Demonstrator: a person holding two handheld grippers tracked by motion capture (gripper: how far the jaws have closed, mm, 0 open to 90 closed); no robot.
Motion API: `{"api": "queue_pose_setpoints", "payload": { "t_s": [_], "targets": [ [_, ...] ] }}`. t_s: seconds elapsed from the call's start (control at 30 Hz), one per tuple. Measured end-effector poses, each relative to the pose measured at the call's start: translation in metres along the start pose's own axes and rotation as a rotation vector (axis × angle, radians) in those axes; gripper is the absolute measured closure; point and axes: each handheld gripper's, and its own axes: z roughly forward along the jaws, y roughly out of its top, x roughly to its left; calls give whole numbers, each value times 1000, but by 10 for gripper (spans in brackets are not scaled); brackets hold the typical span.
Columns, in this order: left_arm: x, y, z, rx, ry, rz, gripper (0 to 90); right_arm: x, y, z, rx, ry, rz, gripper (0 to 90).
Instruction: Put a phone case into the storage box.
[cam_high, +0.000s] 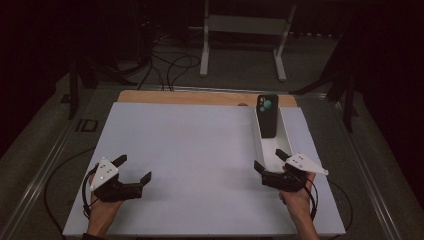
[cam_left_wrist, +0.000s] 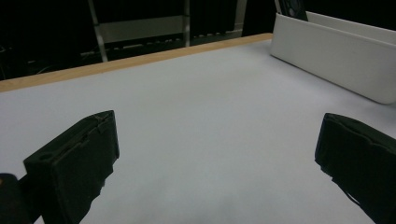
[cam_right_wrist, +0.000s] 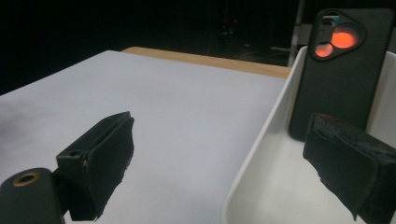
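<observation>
The phone (cam_high: 268, 116) stands upright against the far wall of the white tray (cam_high: 258, 145) near the table's far right corner. Looks like the approach step: right gripper (cam_high: 272, 161), jaws apart, straddles the tray's near left wall and needs to go forward. Left gripper (cam_high: 135, 169) is spread wide, near the front left.

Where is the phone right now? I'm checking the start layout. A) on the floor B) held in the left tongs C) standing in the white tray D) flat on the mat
C: the phone stands upright against the far end of the tray, ahead of the open right tongs.
</observation>
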Motion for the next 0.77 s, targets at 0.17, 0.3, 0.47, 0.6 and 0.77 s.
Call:
{"api": "queue_pose_setpoints", "payload": {
  "t_s": [0.17,0.3,0.47,0.6,0.77],
  "targets": [
    [-4,-2,0,2,-8,32,4,2,-7,-7,-33,20,-15,87],
    [-7,-5,-1,0,-19,56,4,3,-11,-10,-50,23,-36,87],
    [-10,-6,0,5,-29,78,4,3,-16,-9,-38,27,-47,87],
    [-12,-7,2,16,-29,80,4,2,-15,-9,-44,29,-51,87],
    [-11,-8,3,19,-27,83,4,1,-17,-9,-40,31,-45,87]
  ]
}}
